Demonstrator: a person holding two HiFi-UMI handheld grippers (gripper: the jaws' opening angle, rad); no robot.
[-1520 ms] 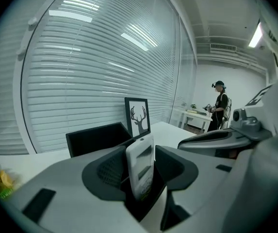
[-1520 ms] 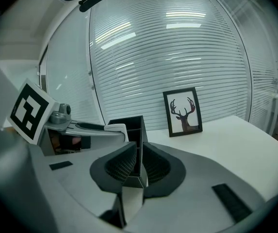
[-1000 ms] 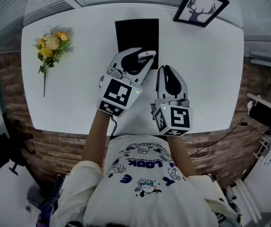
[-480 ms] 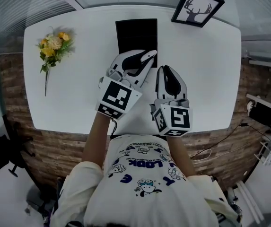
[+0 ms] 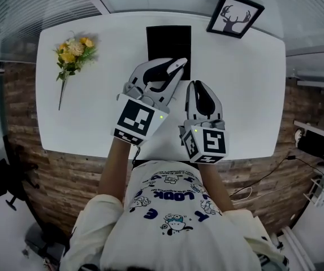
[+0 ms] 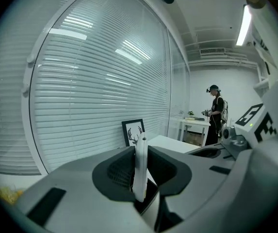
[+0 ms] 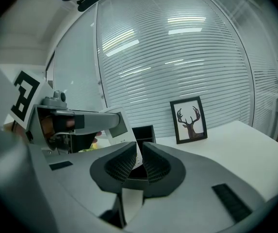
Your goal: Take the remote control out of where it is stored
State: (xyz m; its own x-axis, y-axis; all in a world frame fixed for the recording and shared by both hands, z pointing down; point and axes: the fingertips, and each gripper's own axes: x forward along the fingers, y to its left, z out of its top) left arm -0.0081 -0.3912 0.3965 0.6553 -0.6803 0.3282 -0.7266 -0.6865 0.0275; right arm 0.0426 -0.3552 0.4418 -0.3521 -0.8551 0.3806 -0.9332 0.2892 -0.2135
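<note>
The white remote control [image 5: 175, 69] is pinched edge-on by the left tool [image 5: 163, 71], whose jaws have just been closing on it, probably so that it can be drawn up from the black holder [image 5: 168, 38] at the upper middle of the desk [image 5: 246, 95]. The right tool [image 5: 200, 89] is kept beside it, pressed nearly together on nothing. Compared with a second ago, the left tool is seen slightly raised.

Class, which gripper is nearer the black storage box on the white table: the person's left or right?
Left. The left gripper, clamped on the white remote, overlaps the near edge of the black storage box; the right gripper sits short of the box, off its right corner.
</note>
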